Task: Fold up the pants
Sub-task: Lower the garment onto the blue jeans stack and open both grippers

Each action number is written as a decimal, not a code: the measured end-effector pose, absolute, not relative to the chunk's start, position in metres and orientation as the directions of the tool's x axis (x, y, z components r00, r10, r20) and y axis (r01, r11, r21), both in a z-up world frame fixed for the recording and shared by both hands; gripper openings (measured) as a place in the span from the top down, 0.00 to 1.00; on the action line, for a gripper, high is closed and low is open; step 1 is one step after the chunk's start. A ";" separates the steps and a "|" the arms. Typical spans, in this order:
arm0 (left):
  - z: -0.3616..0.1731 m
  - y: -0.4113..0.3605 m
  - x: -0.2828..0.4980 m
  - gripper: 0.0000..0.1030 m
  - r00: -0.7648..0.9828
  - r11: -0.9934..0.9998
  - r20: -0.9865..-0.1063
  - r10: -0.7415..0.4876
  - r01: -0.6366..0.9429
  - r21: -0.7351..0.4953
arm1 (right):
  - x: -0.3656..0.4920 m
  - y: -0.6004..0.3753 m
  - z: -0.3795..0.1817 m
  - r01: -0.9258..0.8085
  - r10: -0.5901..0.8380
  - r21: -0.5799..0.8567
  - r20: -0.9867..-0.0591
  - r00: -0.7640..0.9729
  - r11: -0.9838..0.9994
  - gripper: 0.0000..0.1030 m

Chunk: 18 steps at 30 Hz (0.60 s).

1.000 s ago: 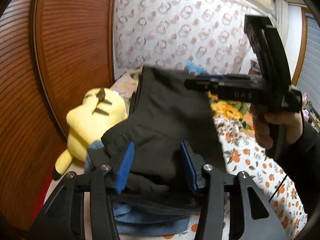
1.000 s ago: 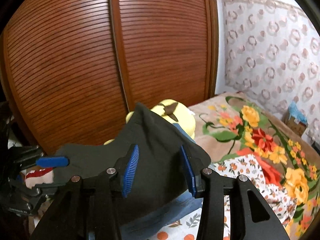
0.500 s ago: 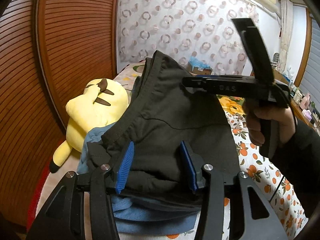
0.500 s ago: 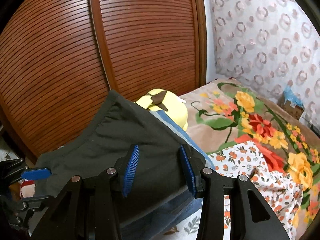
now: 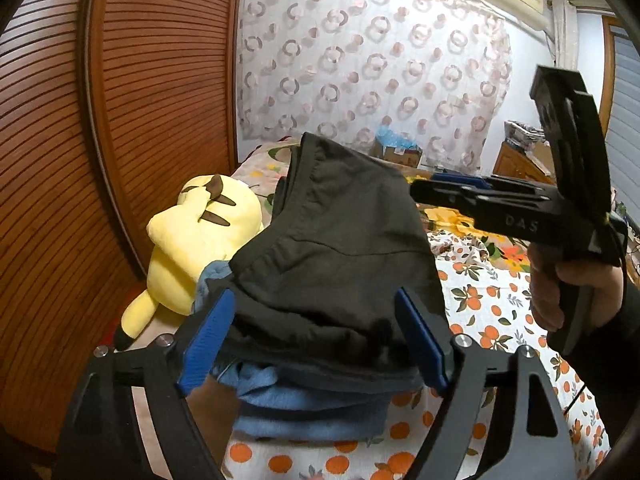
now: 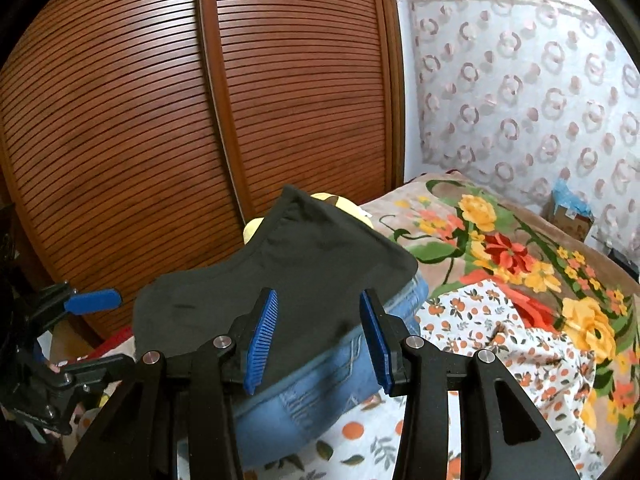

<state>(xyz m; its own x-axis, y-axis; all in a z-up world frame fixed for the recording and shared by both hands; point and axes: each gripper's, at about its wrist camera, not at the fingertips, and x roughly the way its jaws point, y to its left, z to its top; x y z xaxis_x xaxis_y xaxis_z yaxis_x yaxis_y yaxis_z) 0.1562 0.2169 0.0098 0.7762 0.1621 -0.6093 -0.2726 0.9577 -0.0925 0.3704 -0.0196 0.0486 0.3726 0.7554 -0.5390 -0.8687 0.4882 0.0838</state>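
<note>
The left tool (image 5: 312, 344) has just been opening: its blue pads (image 5: 204, 340) now stand spread either side of the folded dark grey cotton pants (image 5: 332, 252), no longer pressing the cloth. The pants lie on top of a stack of folded blue denim jeans (image 5: 308, 412) directly ahead of the tool, on the orange-print bedsheet (image 5: 496, 312). The right tool (image 6: 316, 340) sits half spread over the same pile; whether its pads pinch the cloth cannot be told. A yellow plush toy (image 5: 200, 244) lies left of the stack, against the slatted wooden wardrobe (image 6: 160, 120). A cardboard box (image 6: 568, 216) holding something blue sits far ahead right.
</note>
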 end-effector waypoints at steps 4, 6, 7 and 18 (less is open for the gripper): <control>0.012 0.212 0.147 0.04 0.775 0.955 -0.602 0.192 -0.288 -0.066 | 0.358 -0.027 0.049 -0.864 0.753 0.088 -0.539 0.377 0.496 0.57; 0.013 0.210 0.143 0.00 0.773 0.952 -0.596 0.218 -0.304 -0.045 | 0.352 -0.032 0.050 -0.861 0.752 0.092 -0.539 0.379 0.500 0.57; 0.015 0.209 0.140 0.00 0.778 0.953 -0.591 0.214 -0.300 -0.049 | 0.348 -0.035 0.050 -0.859 0.753 0.094 -0.537 0.382 0.503 0.57; 0.033 0.179 0.108 0.00 0.817 0.969 -0.547 0.182 -0.245 -0.044 | 0.278 -0.100 0.064 -0.807 0.722 0.083 -0.507 0.471 0.585 0.53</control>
